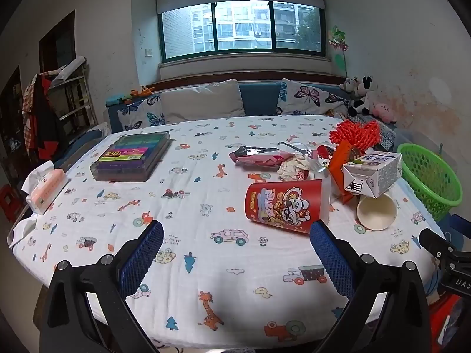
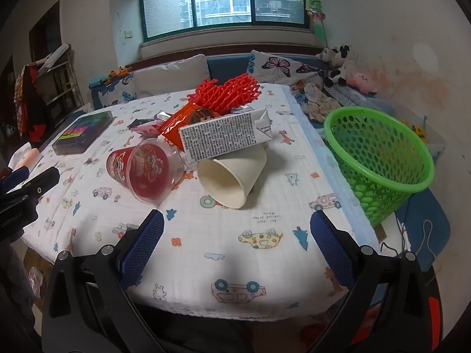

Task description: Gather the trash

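A pile of trash lies on the patterned tablecloth: a red pizza cup on its side, a white paper cup on its side, a milk carton resting on it, an orange wrapper, red foam netting, a crumpled tissue and a pink wrapper. A green mesh basket stands off the table's right edge. My left gripper is open, near side of the red cup. My right gripper is open, just short of the paper cup.
A box of coloured items and a pink tissue pack lie on the table's left. A sofa with butterfly cushions and plush toys stands behind the table. The other gripper shows at each view's edge.
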